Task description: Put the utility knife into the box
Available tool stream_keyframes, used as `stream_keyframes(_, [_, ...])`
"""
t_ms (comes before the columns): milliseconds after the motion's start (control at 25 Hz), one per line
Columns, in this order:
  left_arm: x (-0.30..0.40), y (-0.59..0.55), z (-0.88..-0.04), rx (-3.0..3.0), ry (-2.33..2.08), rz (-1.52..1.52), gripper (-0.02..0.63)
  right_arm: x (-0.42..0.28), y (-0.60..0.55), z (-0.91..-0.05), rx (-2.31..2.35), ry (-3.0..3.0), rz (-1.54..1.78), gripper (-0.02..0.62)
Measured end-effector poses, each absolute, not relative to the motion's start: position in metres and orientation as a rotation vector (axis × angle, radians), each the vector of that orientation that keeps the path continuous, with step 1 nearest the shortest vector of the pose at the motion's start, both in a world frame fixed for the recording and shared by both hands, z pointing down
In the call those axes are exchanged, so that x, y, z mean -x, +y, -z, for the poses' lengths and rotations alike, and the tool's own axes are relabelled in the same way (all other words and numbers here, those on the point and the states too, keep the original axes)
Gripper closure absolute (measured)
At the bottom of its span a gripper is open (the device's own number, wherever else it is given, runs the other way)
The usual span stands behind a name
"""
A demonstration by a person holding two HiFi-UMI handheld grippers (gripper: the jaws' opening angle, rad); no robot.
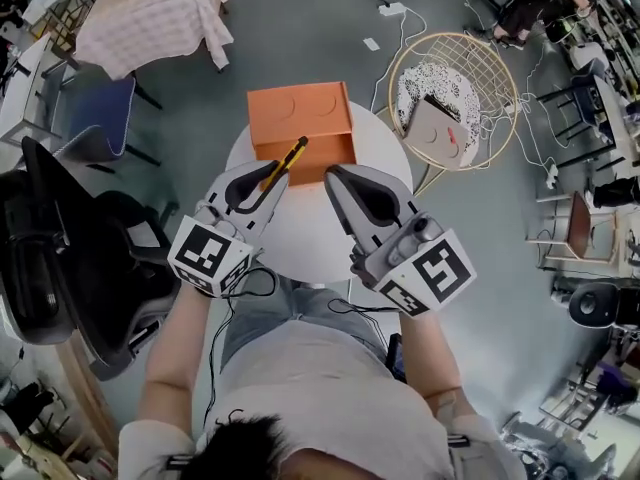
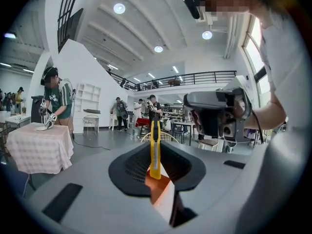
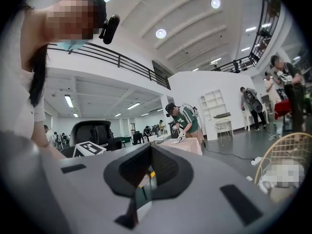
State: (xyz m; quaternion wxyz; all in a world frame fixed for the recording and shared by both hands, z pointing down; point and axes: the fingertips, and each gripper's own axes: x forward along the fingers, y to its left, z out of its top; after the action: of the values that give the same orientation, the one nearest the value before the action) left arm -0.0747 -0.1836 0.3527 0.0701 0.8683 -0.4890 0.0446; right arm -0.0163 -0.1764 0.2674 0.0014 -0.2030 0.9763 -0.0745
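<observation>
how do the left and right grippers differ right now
The left gripper has its fingers shut on the yellow utility knife, which sticks out toward the orange box; the right gripper has its fingers shut on nothing. The left gripper angles in from the person's left, the right gripper from the right. Both hang over the white round table, pointing at the box.
</observation>
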Motion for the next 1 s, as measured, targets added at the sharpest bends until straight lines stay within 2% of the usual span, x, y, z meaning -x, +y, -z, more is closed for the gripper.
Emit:
stream_keyframes(560, [0.086,-0.260,-0.432,-2.700,-1.121,-0.389,0.541,0.060,-0.244,-0.285,0.885,3.016,0.290,0.588])
stream_keyframes(1000, [0.066,-0.288,-0.525,-2.641,-0.850,-0.686,0.541,0.056,-0.283,-0.308,1.085,2.978,0.383,0.588])
